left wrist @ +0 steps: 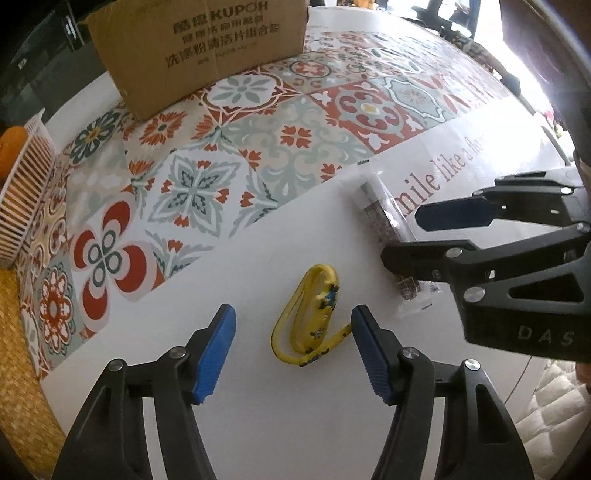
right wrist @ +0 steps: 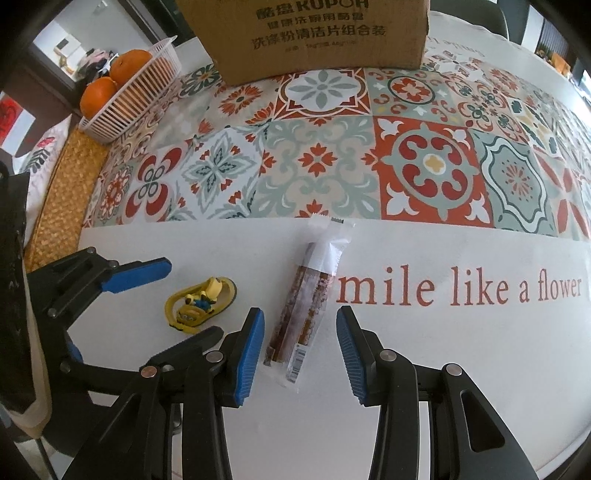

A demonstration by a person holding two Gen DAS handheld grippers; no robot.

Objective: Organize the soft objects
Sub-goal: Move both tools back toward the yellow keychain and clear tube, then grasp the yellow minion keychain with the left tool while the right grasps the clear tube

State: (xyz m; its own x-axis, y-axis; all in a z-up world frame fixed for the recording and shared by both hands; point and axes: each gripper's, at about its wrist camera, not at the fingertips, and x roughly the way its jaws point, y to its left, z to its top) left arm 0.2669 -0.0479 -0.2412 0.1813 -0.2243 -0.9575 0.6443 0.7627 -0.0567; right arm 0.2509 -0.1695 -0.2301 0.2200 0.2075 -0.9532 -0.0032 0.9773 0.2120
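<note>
A yellow soft band with cartoon figures [left wrist: 314,317] lies coiled on the white table strip, between and just ahead of my left gripper's [left wrist: 293,325] open blue pads. It also shows in the right wrist view [right wrist: 201,301]. A long snack packet, white and brown [right wrist: 306,299], lies on the table between my right gripper's [right wrist: 300,328] open pads. In the left wrist view the packet [left wrist: 380,218] lies partly under the right gripper [left wrist: 402,234], which hovers over it. The left gripper [right wrist: 192,295] shows open at the left of the right wrist view.
A brown cardboard box [right wrist: 317,33] stands at the back on the patterned tablecloth [right wrist: 317,155]. A white slatted basket [right wrist: 133,96] with oranges [right wrist: 98,96] sits at the back left, on a woven mat [right wrist: 55,206]. The table's edge is near on the right [left wrist: 517,387].
</note>
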